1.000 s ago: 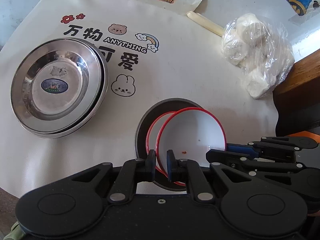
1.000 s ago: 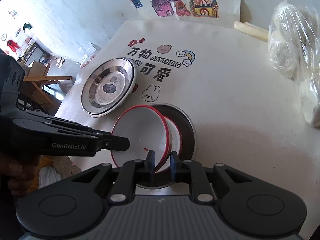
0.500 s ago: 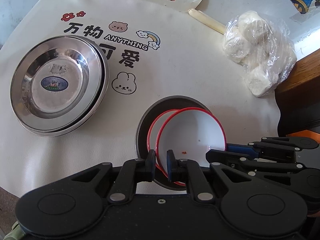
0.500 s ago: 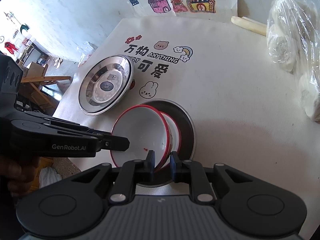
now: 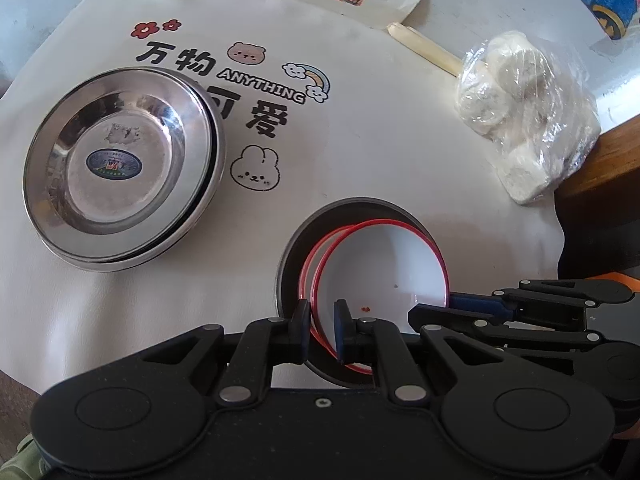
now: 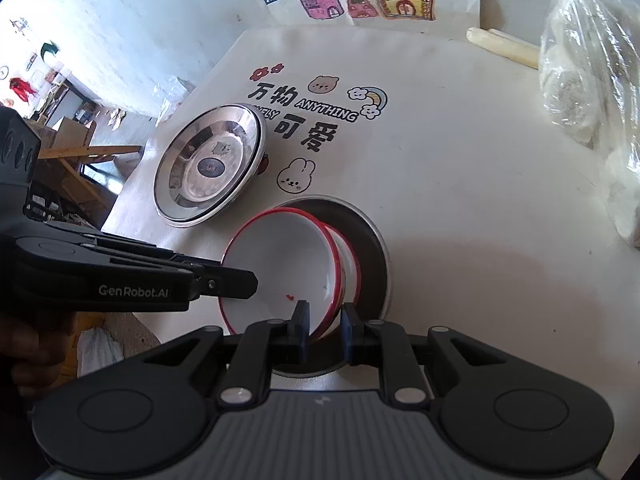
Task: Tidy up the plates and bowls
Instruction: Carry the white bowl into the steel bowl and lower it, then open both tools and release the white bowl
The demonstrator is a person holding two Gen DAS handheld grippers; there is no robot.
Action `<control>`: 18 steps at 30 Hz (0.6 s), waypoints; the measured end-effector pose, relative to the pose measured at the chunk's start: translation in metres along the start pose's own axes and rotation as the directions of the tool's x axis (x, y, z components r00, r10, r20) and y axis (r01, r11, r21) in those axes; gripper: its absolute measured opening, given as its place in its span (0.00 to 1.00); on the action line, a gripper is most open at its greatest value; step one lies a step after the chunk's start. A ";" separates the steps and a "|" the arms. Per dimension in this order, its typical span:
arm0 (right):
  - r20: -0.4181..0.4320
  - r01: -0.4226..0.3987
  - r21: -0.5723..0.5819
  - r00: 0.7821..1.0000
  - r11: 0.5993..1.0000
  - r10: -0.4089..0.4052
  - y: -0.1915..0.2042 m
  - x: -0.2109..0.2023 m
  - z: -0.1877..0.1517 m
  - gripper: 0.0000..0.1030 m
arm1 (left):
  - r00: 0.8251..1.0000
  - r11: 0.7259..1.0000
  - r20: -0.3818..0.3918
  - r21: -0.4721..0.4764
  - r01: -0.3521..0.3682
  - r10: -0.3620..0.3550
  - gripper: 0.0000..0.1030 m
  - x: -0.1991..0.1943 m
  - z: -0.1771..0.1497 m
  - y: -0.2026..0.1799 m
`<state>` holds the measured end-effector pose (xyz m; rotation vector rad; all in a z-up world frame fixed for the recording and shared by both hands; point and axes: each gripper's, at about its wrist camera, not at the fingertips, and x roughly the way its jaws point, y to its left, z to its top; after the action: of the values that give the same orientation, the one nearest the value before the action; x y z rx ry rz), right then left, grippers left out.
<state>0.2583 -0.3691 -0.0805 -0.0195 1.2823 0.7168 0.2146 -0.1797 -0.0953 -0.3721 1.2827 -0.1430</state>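
A white bowl with a red rim [image 5: 384, 268] [image 6: 280, 268] sits nested in a second red-rimmed bowl [image 5: 308, 268] [image 6: 352, 260], both inside a steel bowl [image 5: 296, 248] [image 6: 372, 256]. My left gripper [image 5: 323, 328] is shut on the near rim of the top white bowl. My right gripper [image 6: 325, 332] is shut on that bowl's rim from the other side. A stack of steel plates [image 5: 116, 164] [image 6: 208, 172] lies to the left on the cream printed cloth [image 5: 360, 152].
A clear bag of white buns [image 5: 524, 120] [image 6: 592, 92] lies at the right by a pale stick [image 5: 424, 48]. A wooden edge [image 5: 600, 168] borders the table at right. Drawings hang on the wall behind.
Both grippers keep their hold on the white bowl. The views have shifted slightly, and the bowl sits a little lower in the stack.
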 end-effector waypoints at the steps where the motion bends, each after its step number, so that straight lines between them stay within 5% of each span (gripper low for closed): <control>1: -0.003 -0.002 -0.002 1.000 1.000 0.002 0.000 0.001 0.001 0.19 | 1.000 1.000 0.000 -0.004 -0.001 0.001 0.12 0.001 0.000 0.001; 18: 0.013 -0.018 0.018 1.000 1.000 0.018 -0.009 -0.001 0.004 0.27 | 0.999 0.999 0.021 0.027 -0.032 0.031 0.20 0.001 0.010 -0.006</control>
<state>0.2664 -0.3751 -0.0818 0.0110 1.2784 0.7201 0.2246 -0.1842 -0.0916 -0.3288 1.2647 -0.1298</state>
